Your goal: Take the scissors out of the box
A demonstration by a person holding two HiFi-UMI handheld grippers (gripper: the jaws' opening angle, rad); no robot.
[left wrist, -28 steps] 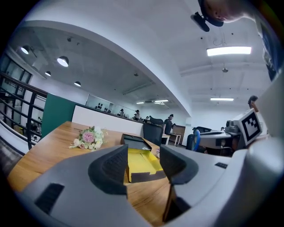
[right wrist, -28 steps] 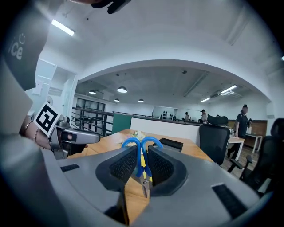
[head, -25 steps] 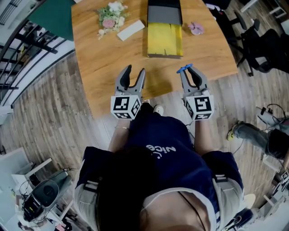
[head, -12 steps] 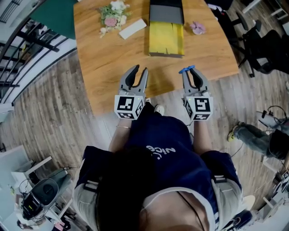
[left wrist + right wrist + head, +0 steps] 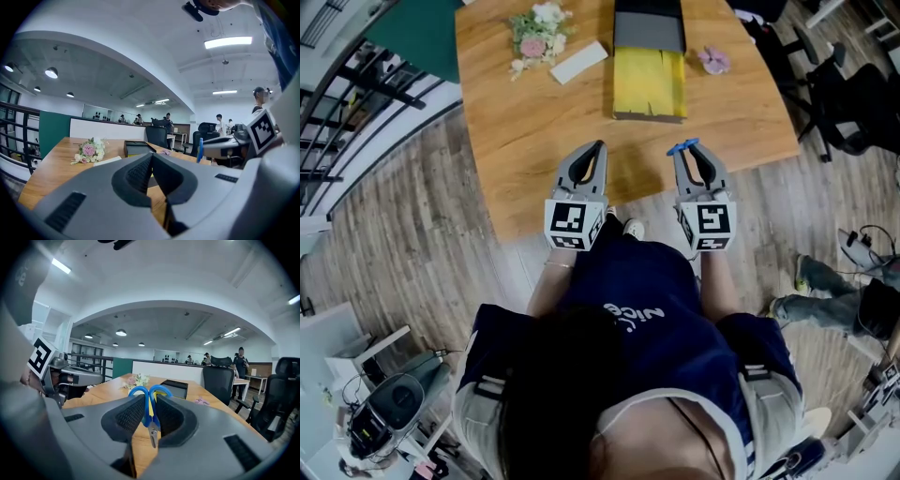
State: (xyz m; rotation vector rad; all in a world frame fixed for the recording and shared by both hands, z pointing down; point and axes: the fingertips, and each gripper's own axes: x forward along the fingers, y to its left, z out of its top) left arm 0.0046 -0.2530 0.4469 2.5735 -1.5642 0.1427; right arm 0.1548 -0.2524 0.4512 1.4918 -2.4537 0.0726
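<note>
My right gripper is shut on blue-handled scissors above the near edge of the wooden table. In the right gripper view the scissors stand between the pads of that gripper, handles away from me and metal tip toward the camera. My left gripper hovers beside it. Its jaws have just been closing and now meet with nothing between them. The open black box with yellow lining lies farther back on the table, apart from both grippers.
A flower bunch, a white card and a small pink flower lie near the box. Office chairs stand to the right of the table. A railing runs on the left. People stand far off.
The left gripper's jaws have gone from open to shut, empty, and it has drifted slightly right. The right gripper has kept still with the scissors in it.
</note>
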